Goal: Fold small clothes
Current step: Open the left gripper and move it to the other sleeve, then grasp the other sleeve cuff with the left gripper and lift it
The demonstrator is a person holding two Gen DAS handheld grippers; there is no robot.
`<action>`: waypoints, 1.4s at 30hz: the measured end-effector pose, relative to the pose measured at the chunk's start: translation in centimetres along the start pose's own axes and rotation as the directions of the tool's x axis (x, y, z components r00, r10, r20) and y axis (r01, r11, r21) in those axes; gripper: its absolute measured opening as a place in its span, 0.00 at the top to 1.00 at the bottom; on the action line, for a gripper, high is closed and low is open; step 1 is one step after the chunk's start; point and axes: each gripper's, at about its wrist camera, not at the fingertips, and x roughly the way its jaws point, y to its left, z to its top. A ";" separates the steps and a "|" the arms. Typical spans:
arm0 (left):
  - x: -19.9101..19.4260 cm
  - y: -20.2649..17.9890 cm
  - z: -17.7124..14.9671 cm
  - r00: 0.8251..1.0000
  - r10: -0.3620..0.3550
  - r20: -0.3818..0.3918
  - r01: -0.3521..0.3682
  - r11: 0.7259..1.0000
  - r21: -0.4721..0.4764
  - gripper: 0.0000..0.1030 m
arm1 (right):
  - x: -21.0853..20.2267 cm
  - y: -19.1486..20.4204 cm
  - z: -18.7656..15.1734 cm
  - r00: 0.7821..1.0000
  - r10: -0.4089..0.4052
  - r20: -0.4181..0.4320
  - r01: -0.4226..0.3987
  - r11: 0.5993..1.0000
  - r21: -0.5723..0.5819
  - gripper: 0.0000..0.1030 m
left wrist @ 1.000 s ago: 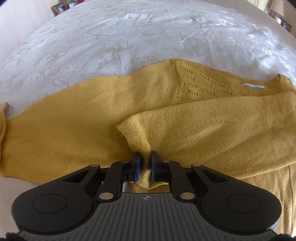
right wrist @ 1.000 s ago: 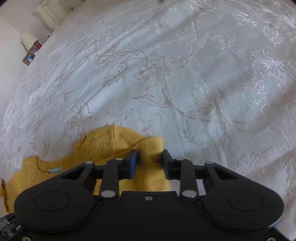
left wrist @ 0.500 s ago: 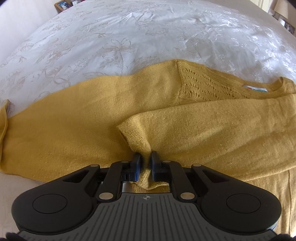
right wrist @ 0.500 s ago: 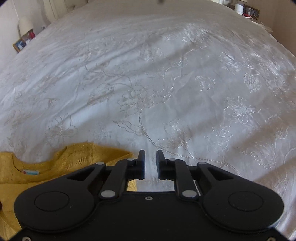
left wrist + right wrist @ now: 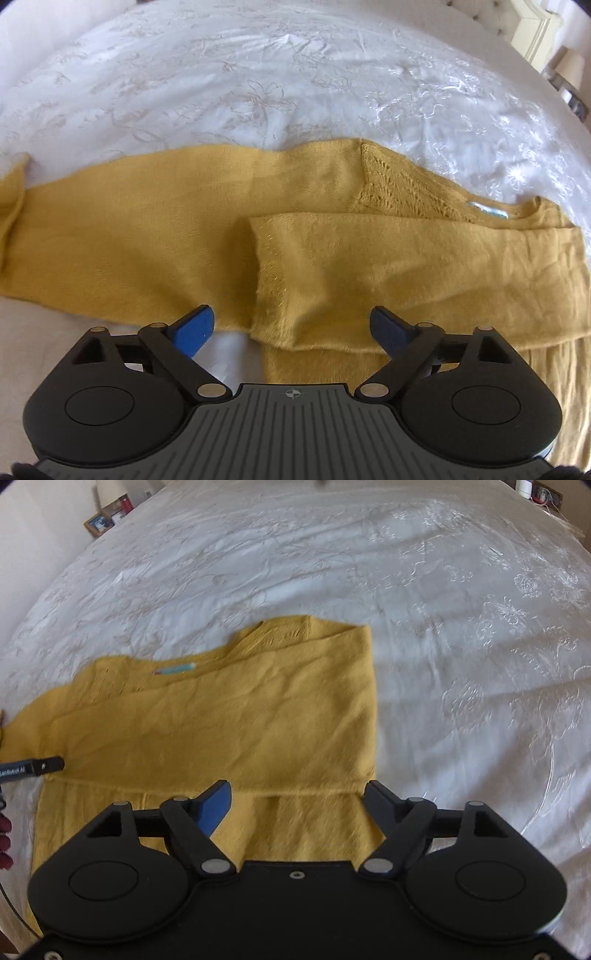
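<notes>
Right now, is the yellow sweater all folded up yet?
Not yet. One sleeve already lies folded across the mustard knit sweater on the white bedspread. Nothing is in hand: left tool and right tool are both open. The other sleeve lies stretched out.

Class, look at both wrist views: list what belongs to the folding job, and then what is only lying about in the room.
Part of the job:
- yellow knit sweater, one sleeve folded across it
- left gripper, fingers apart
- right gripper, fingers apart
- white bedspread it lies on

Just lying about:
- picture frames beside the bed
- lamp
</notes>
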 end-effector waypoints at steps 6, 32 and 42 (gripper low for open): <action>-3.1 -0.7 -3.1 1.000 -0.006 -0.030 0.007 0.999 0.035 0.11 | -1.2 2.1 -3.9 0.999 0.027 -0.036 -0.029 0.998 -0.060 0.16; -5.0 -0.7 -14.3 0.970 0.105 -0.220 -0.120 0.991 -0.056 0.00 | -0.5 -3.0 -6.7 0.996 -0.073 -0.051 0.077 0.993 0.085 0.10; -3.6 -1.5 -14.8 0.957 0.145 -0.251 -0.165 0.984 -0.061 0.00 | 0.9 -7.1 -8.9 0.989 -0.087 -0.117 0.105 0.980 0.166 0.01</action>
